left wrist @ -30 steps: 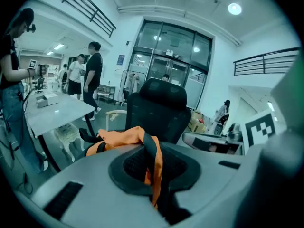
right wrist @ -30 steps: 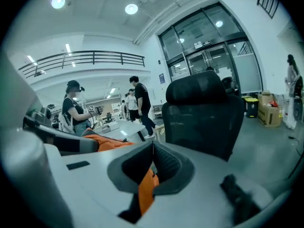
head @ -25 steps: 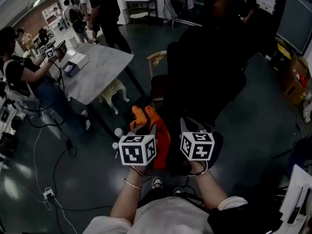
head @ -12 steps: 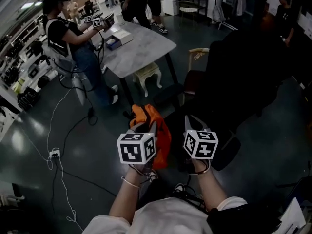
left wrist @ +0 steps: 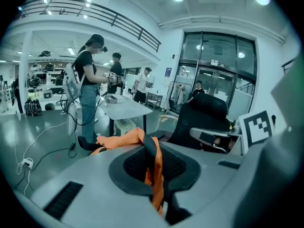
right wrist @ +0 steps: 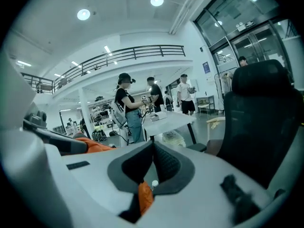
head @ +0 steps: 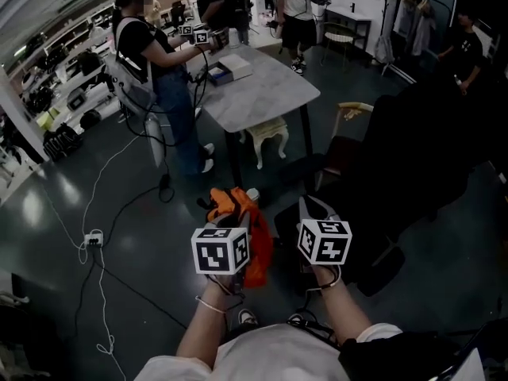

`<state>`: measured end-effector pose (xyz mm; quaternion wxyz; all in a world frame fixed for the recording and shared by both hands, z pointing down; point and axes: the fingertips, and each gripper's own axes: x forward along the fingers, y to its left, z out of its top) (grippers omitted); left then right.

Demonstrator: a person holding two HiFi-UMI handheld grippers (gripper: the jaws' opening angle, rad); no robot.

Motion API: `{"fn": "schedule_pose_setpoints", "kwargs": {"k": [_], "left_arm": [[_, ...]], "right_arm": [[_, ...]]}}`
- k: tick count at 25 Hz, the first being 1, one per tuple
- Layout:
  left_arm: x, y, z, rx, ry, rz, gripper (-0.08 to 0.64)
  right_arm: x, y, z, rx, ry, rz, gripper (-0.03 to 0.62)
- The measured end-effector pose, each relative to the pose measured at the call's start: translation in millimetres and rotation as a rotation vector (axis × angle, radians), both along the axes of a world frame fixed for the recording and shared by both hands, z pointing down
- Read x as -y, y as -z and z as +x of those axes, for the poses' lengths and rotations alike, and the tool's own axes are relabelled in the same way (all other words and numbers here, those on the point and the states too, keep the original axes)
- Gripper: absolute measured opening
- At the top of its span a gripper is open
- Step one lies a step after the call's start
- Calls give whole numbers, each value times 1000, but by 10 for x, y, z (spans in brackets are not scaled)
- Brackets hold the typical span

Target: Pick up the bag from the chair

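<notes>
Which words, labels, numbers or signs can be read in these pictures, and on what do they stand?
No text can be read.
Left marker cube and right marker cube: black-and-white square patterns, no letters.
Blue sign beside the glass doors: too small to read.

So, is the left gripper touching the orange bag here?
Touching. In the left gripper view, the left gripper is clamped on a strap of the bag, which runs between the closed jaws.

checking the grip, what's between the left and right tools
The orange bag hangs there, left tool and right tool both shut on it; head view shows it.
</notes>
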<state>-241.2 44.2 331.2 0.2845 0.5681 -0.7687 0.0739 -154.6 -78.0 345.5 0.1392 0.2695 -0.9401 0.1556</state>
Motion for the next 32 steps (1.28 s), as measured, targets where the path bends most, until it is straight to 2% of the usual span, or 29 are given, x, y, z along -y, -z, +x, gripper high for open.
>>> {"fn": "schedule_pose_setpoints", "kwargs": {"k": [6,12,16,23,32], "left_arm": [[-236,-46,-358,2,32,19,44],[-323,-10,-578,0,51,35,44],[-365,18,-715,-9,67,46,44],[-447,-41,-703,-18,91,39,44],[-619,-150,-577,-40,107,12,44]], "right_arm": [[-238,61,-350,-8,22,46,32],[-350,75,-491,-28,25,51,32],[-401,145,-551,-55,26,85,31],[-468,128,-485,-26,27,43,31],[-613,11,-331,-76,30,39,31]]}}
